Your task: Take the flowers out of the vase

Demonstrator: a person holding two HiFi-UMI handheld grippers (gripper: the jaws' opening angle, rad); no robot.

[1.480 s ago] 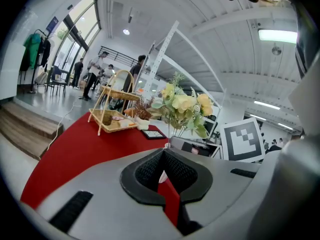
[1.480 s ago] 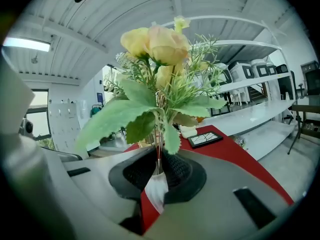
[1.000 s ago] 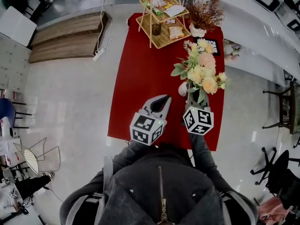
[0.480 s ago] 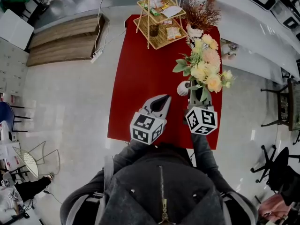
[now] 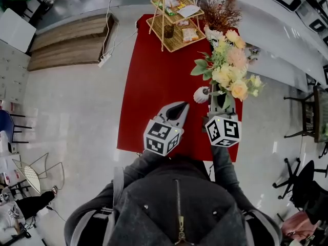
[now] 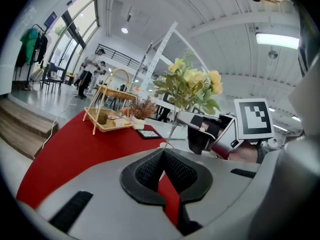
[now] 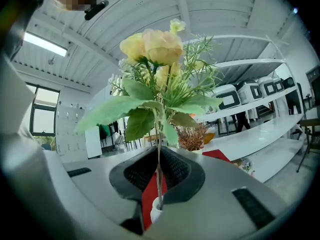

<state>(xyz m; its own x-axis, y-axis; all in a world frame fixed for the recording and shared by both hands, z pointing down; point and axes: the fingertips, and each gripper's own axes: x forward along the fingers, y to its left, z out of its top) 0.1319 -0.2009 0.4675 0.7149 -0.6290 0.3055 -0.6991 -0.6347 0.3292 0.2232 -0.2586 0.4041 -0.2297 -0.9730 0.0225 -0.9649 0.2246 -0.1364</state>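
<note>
A bouquet of yellow and peach flowers with green leaves is lifted above the red table. My right gripper is shut on its thin stems, and the blooms rise straight ahead of the jaws. The small white vase stands on the cloth just left of that gripper; its mouth shows under the stems, whose lower ends still reach down to it. My left gripper hovers to the vase's left, shut and holding nothing. In the left gripper view the bouquet and right gripper show.
A two-tier wicker stand with small items and a dried plant in a white pot stand at the table's far end. A long white counter runs along the right. Chairs stand beyond the table's right edge.
My right gripper has risen with the bouquet, drawing the stems up from the vase. The left gripper has stayed where it was.
</note>
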